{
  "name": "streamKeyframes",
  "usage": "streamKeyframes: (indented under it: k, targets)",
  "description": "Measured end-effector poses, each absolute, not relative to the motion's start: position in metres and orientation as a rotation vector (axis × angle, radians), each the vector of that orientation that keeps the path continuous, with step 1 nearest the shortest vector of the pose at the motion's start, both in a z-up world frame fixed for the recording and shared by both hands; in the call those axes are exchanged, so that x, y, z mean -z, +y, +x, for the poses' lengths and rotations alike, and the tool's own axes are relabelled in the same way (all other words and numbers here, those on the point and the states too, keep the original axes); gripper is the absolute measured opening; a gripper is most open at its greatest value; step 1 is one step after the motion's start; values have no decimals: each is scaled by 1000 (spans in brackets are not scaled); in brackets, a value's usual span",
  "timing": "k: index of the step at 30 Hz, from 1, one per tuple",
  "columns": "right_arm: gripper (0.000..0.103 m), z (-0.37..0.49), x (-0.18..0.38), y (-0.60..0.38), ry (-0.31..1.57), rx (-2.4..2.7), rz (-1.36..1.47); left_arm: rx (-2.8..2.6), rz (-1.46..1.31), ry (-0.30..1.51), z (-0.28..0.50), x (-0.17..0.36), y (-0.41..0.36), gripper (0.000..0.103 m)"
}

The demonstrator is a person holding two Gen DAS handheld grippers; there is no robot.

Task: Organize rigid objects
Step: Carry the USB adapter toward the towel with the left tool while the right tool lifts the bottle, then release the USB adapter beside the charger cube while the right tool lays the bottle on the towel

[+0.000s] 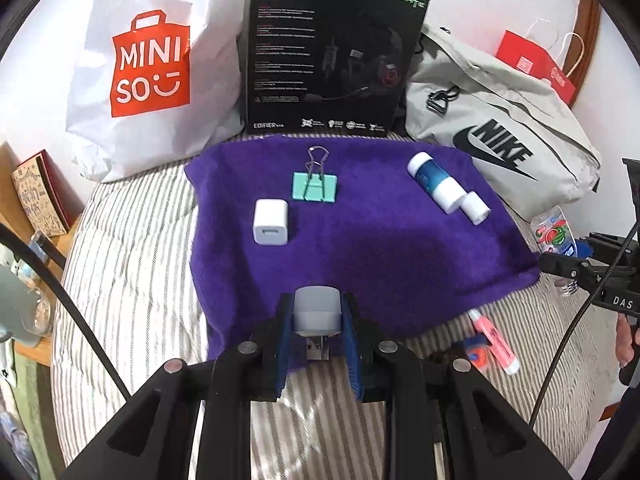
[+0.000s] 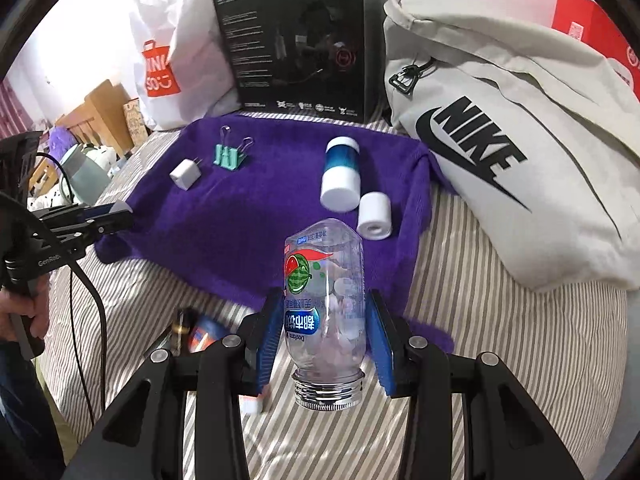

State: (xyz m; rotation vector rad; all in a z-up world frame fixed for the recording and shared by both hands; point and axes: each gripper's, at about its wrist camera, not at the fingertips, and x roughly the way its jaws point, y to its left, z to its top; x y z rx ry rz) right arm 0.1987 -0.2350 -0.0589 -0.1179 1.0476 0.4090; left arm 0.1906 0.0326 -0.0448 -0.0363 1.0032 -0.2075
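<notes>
left tongs (image 1: 318,322) were closed on a small grey usb night-light (image 1: 317,312), pinched across its round body with the plug pointing back toward the camera; that grip kept the plug clear of the blue pads (image 1: 354,354) and left the domed end free to be set down first. they hung over the near edge of the purple towel (image 1: 400,256), which lay on a striped bed (image 1: 132,280) and looked to be the collecting area

right tongs (image 2: 325,332) straddled a clear plastic bottle (image 2: 324,300), uncapped, threaded mouth toward the camera, watermelon label upside down. the left pad looked to touch the bottle; a sliver of gap showed at the right pad, so whether it was truly clamped could not be told. the bottle hung off the towel's near right corner, over the stripes

already on the towel: a white charger cube (image 1: 271,222) beside a mint binder clip (image 1: 315,186) on the left half, and a blue-and-white tube (image 1: 434,182) with its white cap (image 1: 477,208) just beside it on the right. the near centre was bare, likely why both held items were aimed there

off the towel, on the bed: a pink highlighter (image 1: 496,340), not yet gathered

bags and a black headset box (image 1: 332,52) lined the far side, hemming in the towel
</notes>
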Motion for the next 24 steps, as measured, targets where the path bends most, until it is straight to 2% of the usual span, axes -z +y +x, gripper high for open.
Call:
streamKeyframes:
  k: [11, 24]
  targets:
    - [40, 246, 88, -219, 1118, -407, -179, 190, -58, 1040, 227, 65, 46, 22]
    - [40, 258, 115, -200, 1164, -411, -239, 194, -28, 1088, 254, 88, 40, 22]
